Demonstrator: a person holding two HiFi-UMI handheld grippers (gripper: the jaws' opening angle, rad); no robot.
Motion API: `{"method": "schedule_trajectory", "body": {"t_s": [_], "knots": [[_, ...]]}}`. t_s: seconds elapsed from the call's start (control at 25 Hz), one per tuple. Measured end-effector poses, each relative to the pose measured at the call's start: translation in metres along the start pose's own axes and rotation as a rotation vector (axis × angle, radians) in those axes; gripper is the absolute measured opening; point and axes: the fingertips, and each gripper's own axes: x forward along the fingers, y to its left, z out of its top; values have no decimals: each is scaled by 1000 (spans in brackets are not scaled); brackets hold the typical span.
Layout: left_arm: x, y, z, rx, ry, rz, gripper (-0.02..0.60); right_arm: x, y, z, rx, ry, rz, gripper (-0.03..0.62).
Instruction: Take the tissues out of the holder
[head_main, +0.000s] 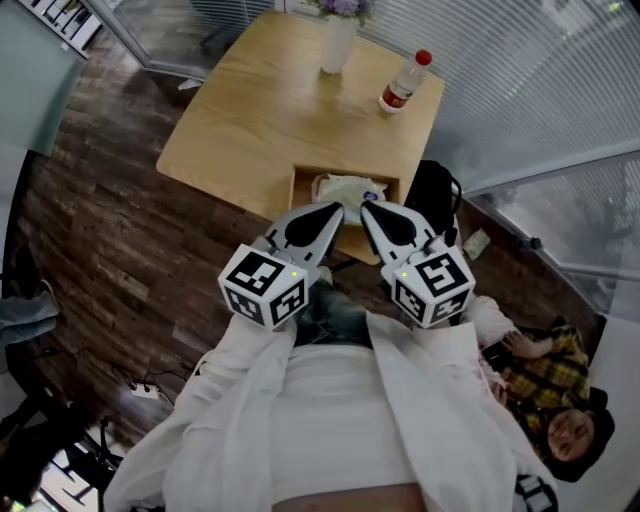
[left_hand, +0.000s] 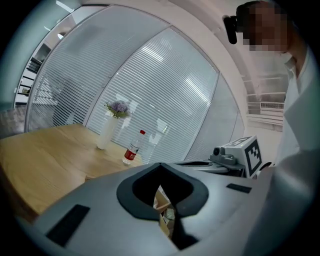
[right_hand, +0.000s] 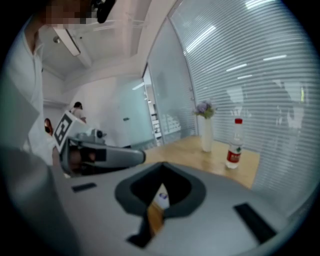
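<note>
Our left gripper and right gripper hang side by side close to the chest, noses angled toward each other and not touching. Each gripper's own view shows its jaws drawn together, tips meeting, with nothing clamped between them.

Just beyond the two noses sits the wooden holder, an open-topped box at the near edge of a pale wooden table. Inside it lie the tissues, a crumpled white pack with a small blue mark, filling the box and untouched by either gripper. Through the narrow slit below the closed jaws, both gripper views catch a sliver of the holder's wood and the white pack.

Farther across the table, toward its far edge, a tall white vase stands upright with pale purple flowers in it. To its right, well apart from the holder, stands a clear plastic bottle with a red cap and red label; we cannot tell what is in it.

Slatted blinds run along the wall behind and to the right of the table. Dark wood flooring spreads to the left. At near right, a person in a yellow plaid top is low on the floor.
</note>
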Motion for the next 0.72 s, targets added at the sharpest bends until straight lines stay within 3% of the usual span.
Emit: {"method": "schedule_trajectory", "body": {"t_s": [0.48,0.72], "knots": [[3,18,-18,-95,0,27,6,31,-20,-19,-322,182,23,12],[6,28,-31,-137,8,43,6,48,-22,-28,-365,239,83,12]]}}
